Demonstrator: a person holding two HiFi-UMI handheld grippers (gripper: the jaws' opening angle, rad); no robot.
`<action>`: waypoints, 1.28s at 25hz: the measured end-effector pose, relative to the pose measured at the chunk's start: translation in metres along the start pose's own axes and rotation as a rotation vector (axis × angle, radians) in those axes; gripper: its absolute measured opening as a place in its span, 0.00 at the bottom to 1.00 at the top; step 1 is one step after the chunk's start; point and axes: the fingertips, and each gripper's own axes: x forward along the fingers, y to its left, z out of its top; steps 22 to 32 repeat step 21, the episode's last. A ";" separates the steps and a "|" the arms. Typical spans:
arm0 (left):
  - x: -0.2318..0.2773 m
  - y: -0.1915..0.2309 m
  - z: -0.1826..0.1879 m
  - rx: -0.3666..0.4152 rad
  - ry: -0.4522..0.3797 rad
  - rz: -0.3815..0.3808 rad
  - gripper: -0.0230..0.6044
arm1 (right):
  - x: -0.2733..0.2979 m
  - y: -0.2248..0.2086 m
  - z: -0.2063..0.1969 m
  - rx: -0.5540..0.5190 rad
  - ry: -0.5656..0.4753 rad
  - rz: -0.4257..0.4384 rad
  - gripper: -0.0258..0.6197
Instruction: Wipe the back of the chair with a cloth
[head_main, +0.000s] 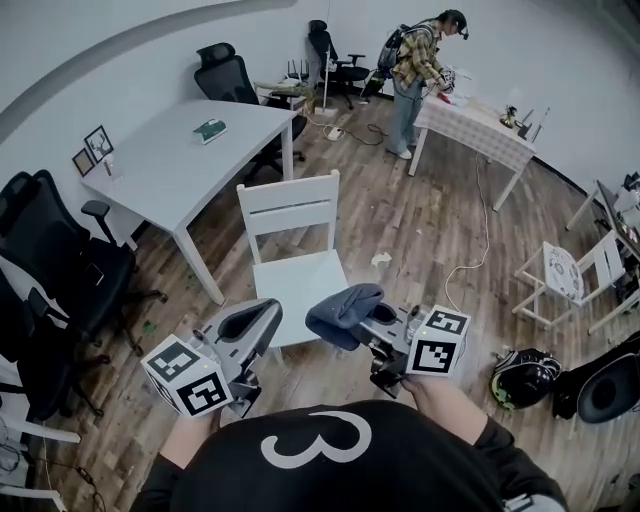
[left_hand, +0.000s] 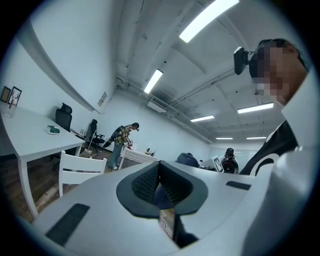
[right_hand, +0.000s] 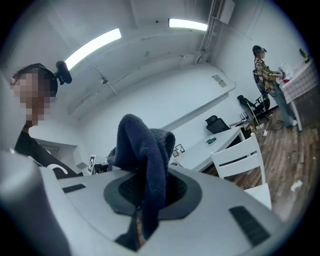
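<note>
Your right gripper (right_hand: 147, 194): jaws clamped on dark blue cloth (right_hand: 142, 145), bulk bunched above them.
Your left gripper (left_hand: 161, 188): jaws together, nothing between.
White chair (head_main: 290, 208): just ahead of both grippers, back on far side, cloth clear of it.
White tabletop (head_main: 180, 160): beside chair.

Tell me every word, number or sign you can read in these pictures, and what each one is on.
"3": large and white, on the black shirt of the person holding the grippers.
Square markers: black-and-white patterns only, no letters.
Green book: cover print too small to read.
Wall plate: too small and blurred to read.
Nothing else legible.
</note>
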 end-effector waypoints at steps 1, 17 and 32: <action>0.003 -0.004 0.002 -0.003 -0.002 -0.007 0.06 | -0.001 0.000 0.003 0.001 -0.001 0.005 0.12; 0.033 -0.011 0.003 -0.036 -0.005 0.017 0.06 | -0.020 -0.018 0.028 -0.001 -0.004 0.062 0.12; 0.043 -0.013 0.001 -0.034 0.005 0.020 0.06 | -0.025 -0.026 0.030 0.011 -0.014 0.064 0.12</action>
